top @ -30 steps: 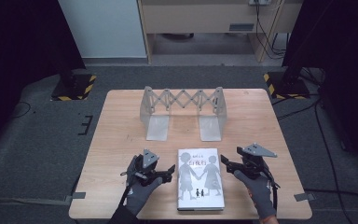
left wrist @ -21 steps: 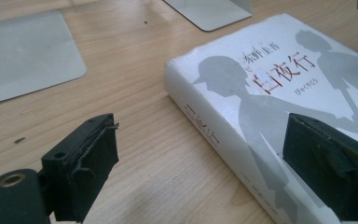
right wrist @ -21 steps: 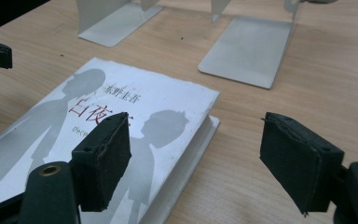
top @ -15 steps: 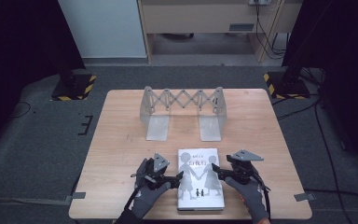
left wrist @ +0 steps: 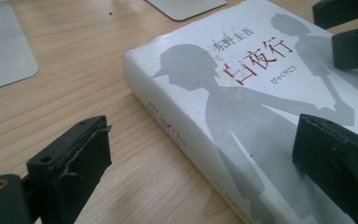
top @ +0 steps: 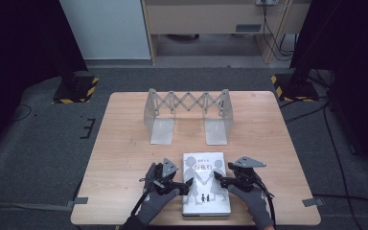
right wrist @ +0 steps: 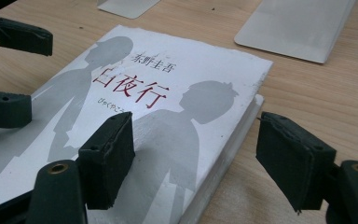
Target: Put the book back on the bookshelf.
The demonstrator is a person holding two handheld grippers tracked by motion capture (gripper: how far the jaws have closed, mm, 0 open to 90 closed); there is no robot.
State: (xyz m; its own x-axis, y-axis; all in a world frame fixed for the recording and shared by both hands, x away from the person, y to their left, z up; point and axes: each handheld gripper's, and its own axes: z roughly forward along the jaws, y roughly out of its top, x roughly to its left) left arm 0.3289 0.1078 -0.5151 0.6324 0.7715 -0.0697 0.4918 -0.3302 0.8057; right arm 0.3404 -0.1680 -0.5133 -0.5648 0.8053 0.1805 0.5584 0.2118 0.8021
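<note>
Jaws straddling book (top: 206, 184) edges, spine left, lengthwise front-to-back

White book (top: 206, 184) with grey silhouettes, red title; black claws.

The person wears dark grey knit gloves on both hands (top: 155, 203) (top: 254, 203). Each holds a black gripper, left (top: 184, 184) and right (top: 220, 181), topped by a grey 3-cornered plate. Each has 2 black jaws with worn block pads (right wrist: 109, 158) and brass-ringed screw holes. A black cable trails from each.
</note>
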